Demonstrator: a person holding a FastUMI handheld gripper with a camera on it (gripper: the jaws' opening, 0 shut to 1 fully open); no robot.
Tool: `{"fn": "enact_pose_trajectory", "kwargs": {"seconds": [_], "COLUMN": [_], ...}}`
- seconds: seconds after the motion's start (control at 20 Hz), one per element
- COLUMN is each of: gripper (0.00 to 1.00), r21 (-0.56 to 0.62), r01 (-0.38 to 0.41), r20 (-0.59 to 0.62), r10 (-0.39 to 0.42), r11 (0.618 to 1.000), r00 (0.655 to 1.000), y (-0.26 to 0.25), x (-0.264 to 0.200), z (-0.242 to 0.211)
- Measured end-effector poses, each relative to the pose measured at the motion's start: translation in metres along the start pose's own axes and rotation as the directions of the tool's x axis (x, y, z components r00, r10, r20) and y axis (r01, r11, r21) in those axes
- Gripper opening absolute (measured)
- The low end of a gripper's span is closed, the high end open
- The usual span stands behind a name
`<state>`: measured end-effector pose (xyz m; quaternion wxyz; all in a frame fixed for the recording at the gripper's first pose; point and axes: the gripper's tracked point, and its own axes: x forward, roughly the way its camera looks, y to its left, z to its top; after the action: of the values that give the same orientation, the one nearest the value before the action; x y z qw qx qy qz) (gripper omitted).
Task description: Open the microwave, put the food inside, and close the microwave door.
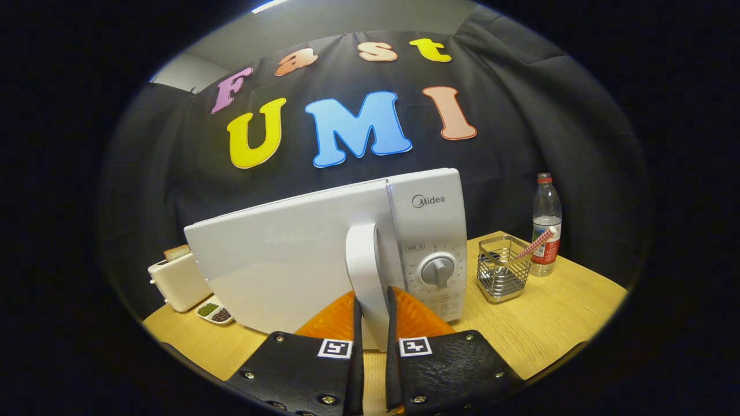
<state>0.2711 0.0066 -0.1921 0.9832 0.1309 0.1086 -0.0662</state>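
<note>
The door handle (367,277) of the microwave (347,248) on the table (549,323) is being clamped between the jaws of the gripper (373,315), so the opening step is judged under way, an outward swinging pull being called for next.

one microwave (324,248), one toaster (176,281), one bottle (546,225)

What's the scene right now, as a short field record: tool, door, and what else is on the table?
tool: fingers either side of the door handle, closed on it
door: appears slightly ajar, swung a little toward the camera
dial: on the microwave's panel, right of the handle
toaster: left of the microwave, bread in its slot
dish: small, in front of the toaster
rack: wire, right of the microwave
bottle: behind the rack
table: wood
</note>
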Motion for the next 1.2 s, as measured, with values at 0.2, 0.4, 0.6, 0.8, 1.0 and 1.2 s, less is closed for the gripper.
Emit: {"fn": "enact_pose_trajectory", "kwargs": {"seconds": [0.2, 0.4, 0.6, 0.8, 1.0, 1.2], "gripper": [0.15, 0.15, 0.15, 0.15, 0.14, 0.14], "r21": [-0.006, 0.02, 0.027, 0.054, 0.028, -0.075], "r01": [-0.068, -0.14, -0.22, -0.309, -0.359, -0.306], "r20": [-0.019, -0.03, -0.037, -0.05, -0.044, 0.002], "r10": [0.068, 0.14, 0.221, 0.312, 0.36, 0.307], "r11": [0.998, 0.99, 0.975, 0.949, 0.933, 0.949], "r00": [0.997, 0.99, 0.975, 0.949, 0.932, 0.952], "y": [0.016, 0.036, 0.066, 0.105, 0.144, 0.173], "x": [-0.033, -0.065, -0.1, -0.132, -0.158, -0.173], "z": [-0.009, -0.019, -0.03, -0.044, -0.055, -0.065]}}
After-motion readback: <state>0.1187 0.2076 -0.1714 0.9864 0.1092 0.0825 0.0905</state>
